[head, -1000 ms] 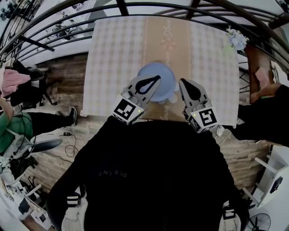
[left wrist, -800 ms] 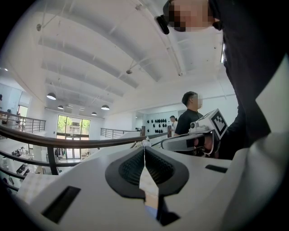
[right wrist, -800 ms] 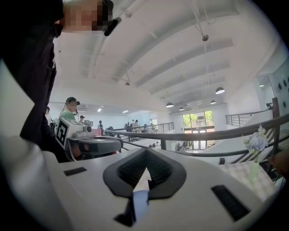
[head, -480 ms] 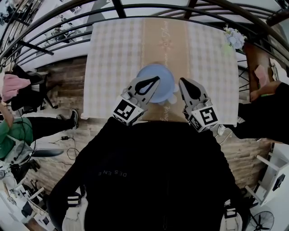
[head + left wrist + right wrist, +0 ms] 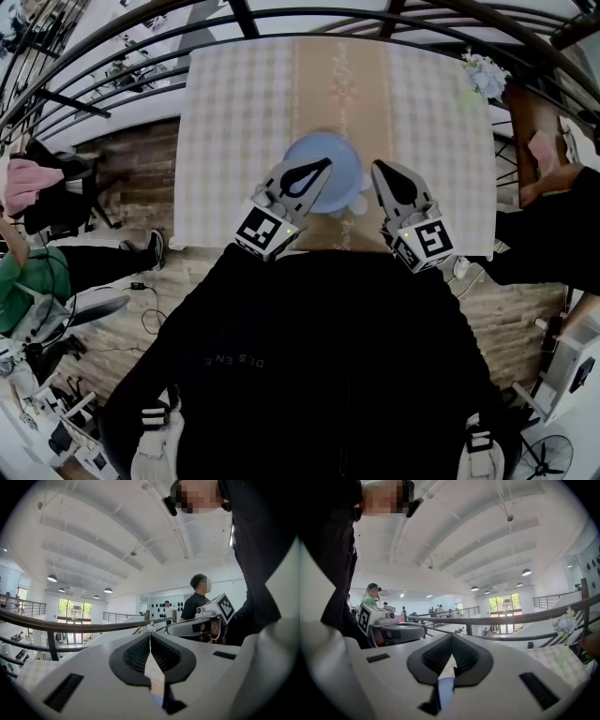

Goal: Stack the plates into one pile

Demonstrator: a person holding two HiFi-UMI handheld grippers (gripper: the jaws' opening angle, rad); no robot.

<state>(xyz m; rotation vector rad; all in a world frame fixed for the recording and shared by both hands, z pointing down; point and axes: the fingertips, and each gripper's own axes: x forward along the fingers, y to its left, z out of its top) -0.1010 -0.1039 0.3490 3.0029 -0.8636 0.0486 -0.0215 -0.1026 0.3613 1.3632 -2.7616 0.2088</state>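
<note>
A pile of pale blue plates (image 5: 323, 164) lies on the tan runner near the front edge of the checked table (image 5: 234, 112). A smaller pale blue piece (image 5: 359, 202) pokes out at the pile's right front. My left gripper (image 5: 329, 161) hangs over the pile's near left part, shut and holding nothing. My right gripper (image 5: 375, 168) is just right of the pile, also shut and holding nothing. In the left gripper view the pads of the left gripper (image 5: 150, 634) meet. The same shows for the right gripper (image 5: 451, 635) in its own view. Both point level across the room.
A small vase of flowers (image 5: 489, 80) stands at the table's far right corner. A dark curved railing (image 5: 281, 14) runs behind the table. A seated person in green (image 5: 28, 272) is on the left and another person (image 5: 562, 225) on the right.
</note>
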